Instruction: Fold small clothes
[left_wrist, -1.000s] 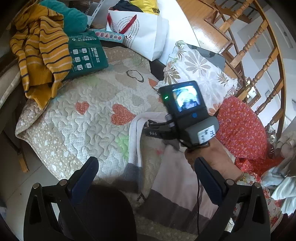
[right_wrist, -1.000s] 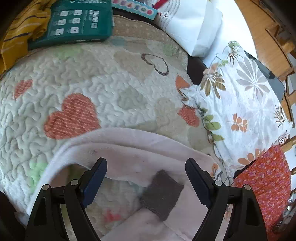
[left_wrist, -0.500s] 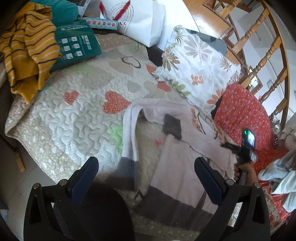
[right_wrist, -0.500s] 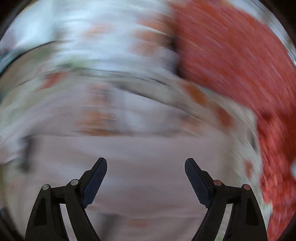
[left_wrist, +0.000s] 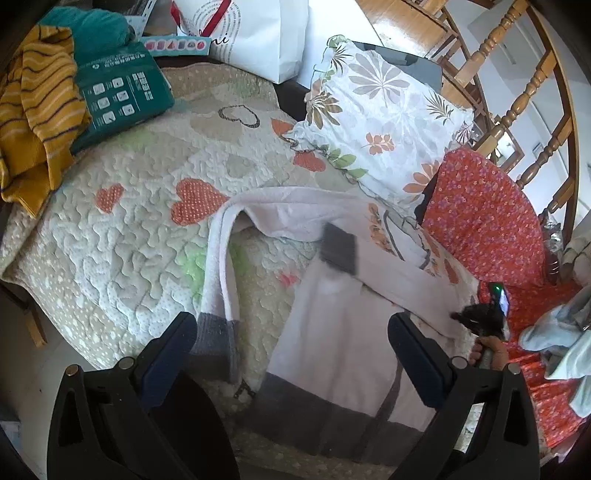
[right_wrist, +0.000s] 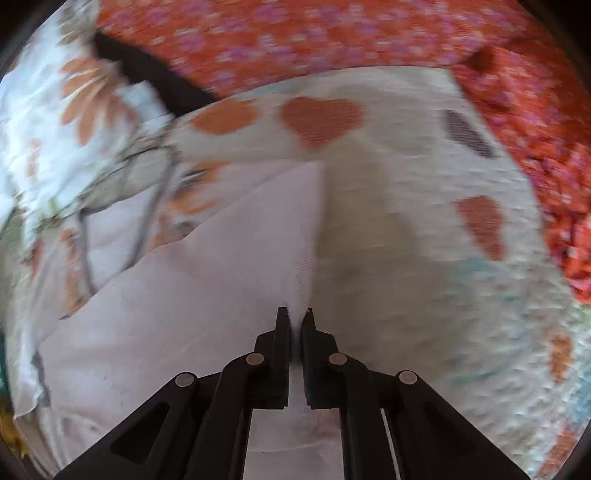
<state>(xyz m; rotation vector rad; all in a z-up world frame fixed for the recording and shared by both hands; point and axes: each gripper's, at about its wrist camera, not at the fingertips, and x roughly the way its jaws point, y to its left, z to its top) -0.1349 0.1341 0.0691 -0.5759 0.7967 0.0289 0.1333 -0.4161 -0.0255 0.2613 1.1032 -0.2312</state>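
A pale pink long-sleeved top with grey cuffs and hem lies on the heart-patterned quilt. One sleeve runs down to a grey cuff; the other cuff is folded across the chest. My left gripper hovers open over the hem and the lower cuff, nothing between its fingers. At the top's right edge is my right gripper, held by a hand. In the right wrist view the right gripper is closing tight, the top's edge pinched between its jaws.
A floral pillow and a red flowered cloth border the quilt on the right. A yellow striped garment, a green box and a white bag lie at the back. Wooden chair spindles stand behind.
The right gripper swung from the middle of the top to its right edge, rolled over, and shut on the fabric. The left gripper drifted slightly and stayed open.
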